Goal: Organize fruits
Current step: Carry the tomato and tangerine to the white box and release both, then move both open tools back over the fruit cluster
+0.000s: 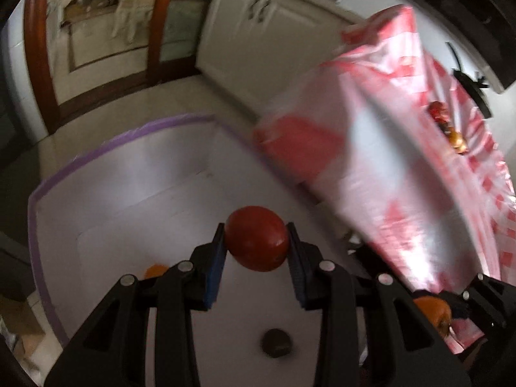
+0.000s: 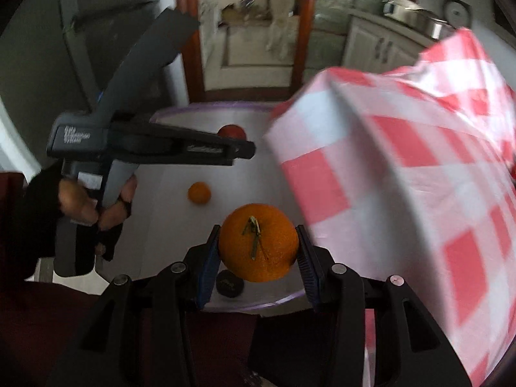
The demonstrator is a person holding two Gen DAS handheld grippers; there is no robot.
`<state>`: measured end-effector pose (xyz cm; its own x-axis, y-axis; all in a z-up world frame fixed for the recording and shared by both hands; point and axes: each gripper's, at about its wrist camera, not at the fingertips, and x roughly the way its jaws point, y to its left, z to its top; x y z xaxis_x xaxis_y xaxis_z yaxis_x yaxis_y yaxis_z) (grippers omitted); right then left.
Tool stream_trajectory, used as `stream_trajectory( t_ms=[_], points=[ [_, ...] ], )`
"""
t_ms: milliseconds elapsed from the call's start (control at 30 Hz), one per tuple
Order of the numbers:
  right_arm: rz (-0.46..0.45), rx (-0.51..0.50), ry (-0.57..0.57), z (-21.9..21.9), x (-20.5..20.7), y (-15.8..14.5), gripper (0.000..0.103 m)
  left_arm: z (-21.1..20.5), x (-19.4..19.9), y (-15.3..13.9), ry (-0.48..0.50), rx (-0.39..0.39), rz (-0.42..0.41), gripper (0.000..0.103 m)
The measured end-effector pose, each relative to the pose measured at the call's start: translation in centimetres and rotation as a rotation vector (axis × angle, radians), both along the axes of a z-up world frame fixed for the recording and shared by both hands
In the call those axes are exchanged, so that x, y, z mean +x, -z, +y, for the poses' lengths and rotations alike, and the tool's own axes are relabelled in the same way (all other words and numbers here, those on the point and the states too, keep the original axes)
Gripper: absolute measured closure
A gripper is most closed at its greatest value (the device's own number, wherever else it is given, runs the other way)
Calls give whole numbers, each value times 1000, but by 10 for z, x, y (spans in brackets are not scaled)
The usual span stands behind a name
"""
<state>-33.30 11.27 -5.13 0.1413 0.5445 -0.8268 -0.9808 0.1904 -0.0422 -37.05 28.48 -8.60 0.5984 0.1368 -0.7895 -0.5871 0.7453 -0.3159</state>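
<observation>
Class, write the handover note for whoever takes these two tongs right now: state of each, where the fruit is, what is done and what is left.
Left tongs: shut on the red fruit, lifted above the table.
Right tongs: shut on the big orange, also held up.
Checked bag: to the right of both tongs, blurred; its opening cannot be made out.
On the table: a small orange and a dark round thing near the front edge.
Done: two fruits picked up.
Left: probably place both held fruits, then fetch the small orange. Whether the dark thing is fruit is unclear.
</observation>
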Motion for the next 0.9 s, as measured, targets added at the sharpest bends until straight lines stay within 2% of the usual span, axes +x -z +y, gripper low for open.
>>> stream_trajectory(
  t_ms=[200, 367, 533, 633, 700, 767, 833, 900],
  points=[
    [-15, -135, -57, 27, -12, 45, 59, 18, -8, 30, -64, -32, 108, 67],
    [19, -181, -38, 34, -2, 65, 59, 29, -15, 54, -115, -55, 186, 67],
    [18, -226, -31, 36, 1, 84, 59, 33, -16, 51, -140, -18, 198, 64],
    [1, -228, -45, 37, -3, 85, 58, 32, -17, 50, -151, -19, 198, 52],
    [-14, -235, -51, 37, -6, 85, 57, 33, -17, 48, -158, -16, 199, 34],
    [-18, -234, -58, 42, -17, 87, 44, 30, -16, 44, -171, -5, 190, 23],
    [-23, -225, -60, 40, -21, 87, 26, 31, -17, 43, -177, -4, 184, 21],
    [-27, -215, -61, 39, -22, 84, 21, 32, -18, 44, -181, -15, 184, 17]
  ],
)
